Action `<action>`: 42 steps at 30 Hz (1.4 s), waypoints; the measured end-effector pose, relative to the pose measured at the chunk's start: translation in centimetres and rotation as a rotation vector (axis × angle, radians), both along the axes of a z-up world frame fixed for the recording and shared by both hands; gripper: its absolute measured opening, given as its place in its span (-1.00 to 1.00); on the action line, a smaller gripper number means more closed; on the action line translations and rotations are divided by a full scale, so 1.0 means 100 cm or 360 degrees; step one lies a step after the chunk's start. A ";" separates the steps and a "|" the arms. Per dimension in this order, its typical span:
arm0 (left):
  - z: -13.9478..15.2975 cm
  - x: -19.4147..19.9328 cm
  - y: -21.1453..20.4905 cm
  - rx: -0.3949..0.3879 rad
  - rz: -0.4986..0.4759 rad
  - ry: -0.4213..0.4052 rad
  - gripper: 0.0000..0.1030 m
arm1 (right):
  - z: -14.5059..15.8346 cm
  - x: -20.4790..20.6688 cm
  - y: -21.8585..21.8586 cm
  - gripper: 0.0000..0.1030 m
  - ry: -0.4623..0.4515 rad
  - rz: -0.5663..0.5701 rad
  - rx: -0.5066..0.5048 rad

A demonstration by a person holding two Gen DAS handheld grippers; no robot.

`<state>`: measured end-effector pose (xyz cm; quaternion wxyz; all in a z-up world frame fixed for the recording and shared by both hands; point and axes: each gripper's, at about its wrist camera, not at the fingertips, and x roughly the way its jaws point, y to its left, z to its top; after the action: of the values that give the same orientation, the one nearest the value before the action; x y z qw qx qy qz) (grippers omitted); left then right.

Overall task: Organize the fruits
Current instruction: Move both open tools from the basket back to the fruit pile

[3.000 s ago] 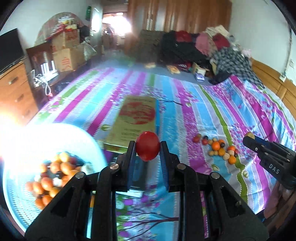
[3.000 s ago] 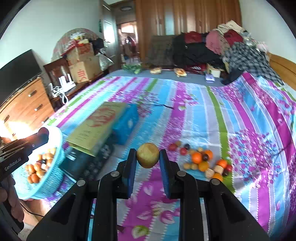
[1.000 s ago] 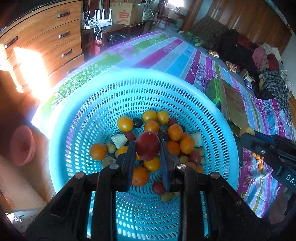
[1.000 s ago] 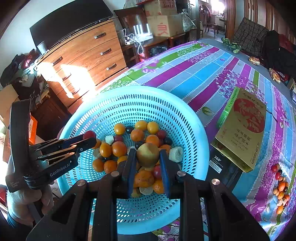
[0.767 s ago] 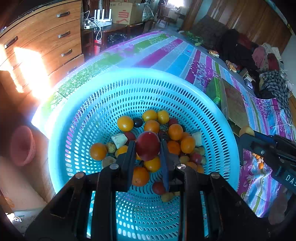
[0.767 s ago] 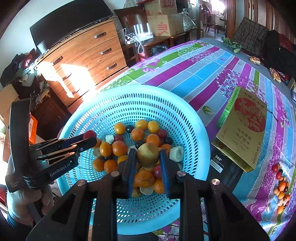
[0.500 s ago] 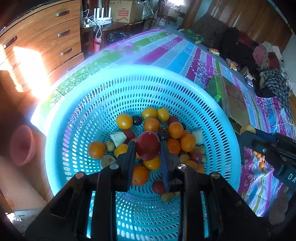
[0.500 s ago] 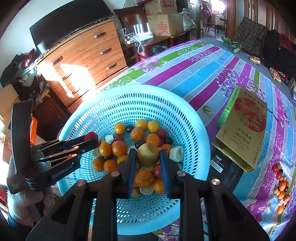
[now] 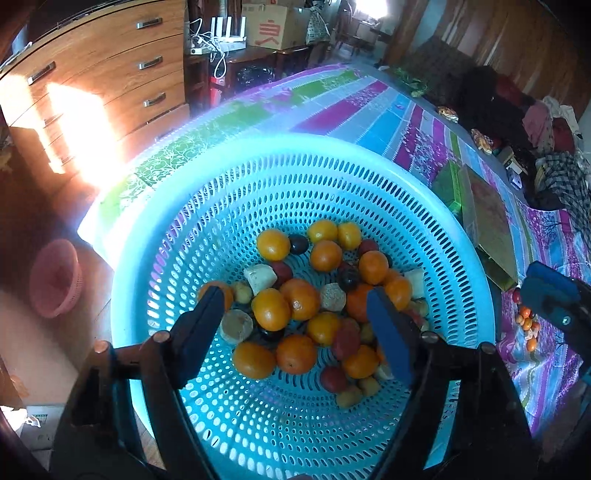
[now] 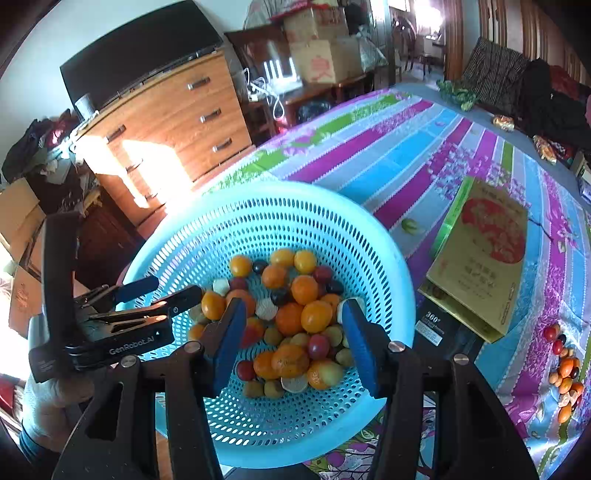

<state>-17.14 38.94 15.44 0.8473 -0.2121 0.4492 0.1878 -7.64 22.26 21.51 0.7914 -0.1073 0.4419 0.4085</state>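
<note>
Left wrist view. Left gripper over the turquoise basket; its fingers are spread wide with nothing between them. The fruits, mostly orange with some dark red, yellow and pale pieces, lie heaped on the basket floor directly ahead of and between the fingers. Basket sits at the edge of a bed with a striped floral bedspread in purple, blue and green. Beyond the left finger: wooden dresser with a bright sun patch, pink basket on the floor. Far ahead: cardboard box with a red mark, unreadable. To the right, the right gripper.

Right wrist view. Right gripper, fingers spread apart, empty, above the same fruit heap. Left of them the left gripper carries white lettering "GenRobot.AI". Right of the fingers: gold box with a red emblem, text unreadable; under it a black box marked "360°". Far right, loose fruits on the bedspread. Black TV on the dresser.
</note>
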 end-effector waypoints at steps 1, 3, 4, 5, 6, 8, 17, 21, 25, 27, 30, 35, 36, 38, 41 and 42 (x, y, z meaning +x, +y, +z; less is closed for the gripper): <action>0.001 -0.001 0.000 -0.0001 0.0005 -0.0006 0.55 | 0.004 -0.003 -0.003 0.12 -0.0025 -0.0003 0.0013; 0.003 -0.001 -0.001 -0.0007 0.0011 -0.0024 0.55 | 0.015 -0.012 -0.011 0.13 -0.0120 -0.0020 0.0050; 0.005 -0.002 -0.003 -0.0016 0.0009 -0.0043 0.55 | 0.020 -0.016 -0.016 0.14 -0.0166 -0.0026 0.0067; 0.007 -0.003 -0.004 -0.0024 0.0007 -0.0059 0.55 | 0.025 -0.022 -0.023 0.19 -0.0229 -0.0035 0.0085; 0.009 -0.004 -0.006 -0.0031 0.0004 -0.0083 0.55 | 0.029 -0.029 -0.031 0.25 -0.0292 -0.0048 0.0097; 0.014 -0.006 -0.011 -0.0027 -0.0013 -0.0139 0.55 | 0.031 -0.043 -0.049 0.48 -0.0403 -0.0084 0.0099; 0.037 0.008 -0.067 0.0062 -0.0161 -0.0266 0.55 | 0.014 -0.070 -0.144 0.49 -0.0570 -0.0355 0.0071; 0.046 0.020 -0.111 0.0137 -0.0303 -0.0299 0.56 | 0.014 -0.072 -0.188 0.66 -0.0658 -0.0522 -0.0002; 0.050 0.031 -0.157 0.0161 -0.0460 -0.0319 0.65 | 0.013 -0.071 -0.229 0.66 -0.0687 -0.0665 -0.0087; 0.052 0.037 -0.178 0.0198 -0.0535 -0.0301 0.78 | 0.013 -0.071 -0.248 0.67 -0.0703 -0.0738 -0.0121; 0.055 0.042 -0.203 0.0243 -0.0599 -0.0303 0.88 | 0.010 -0.070 -0.276 0.67 -0.0694 -0.0832 -0.0178; 0.058 0.045 -0.236 0.0291 -0.0692 -0.0296 1.00 | 0.001 -0.064 -0.315 0.67 -0.0628 -0.0938 -0.0188; 0.057 0.046 -0.246 0.0293 -0.0701 -0.0289 1.00 | 0.000 -0.064 -0.322 0.67 -0.0616 -0.0953 -0.0184; 0.053 0.049 -0.258 0.0298 -0.0727 -0.0269 1.00 | -0.004 -0.063 -0.332 0.67 -0.0598 -0.0966 -0.0186; 0.044 0.054 -0.275 0.0288 -0.0769 -0.0229 1.00 | -0.010 -0.060 -0.346 0.67 -0.0566 -0.0973 -0.0186; 0.041 0.055 -0.282 0.0291 -0.0784 -0.0213 1.00 | -0.012 -0.060 -0.349 0.67 -0.0557 -0.0976 -0.0187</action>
<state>-11.61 10.74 19.51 0.9109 -0.0310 0.4115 0.0012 -13.59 -12.67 20.29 0.9333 -0.0834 0.3341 0.1014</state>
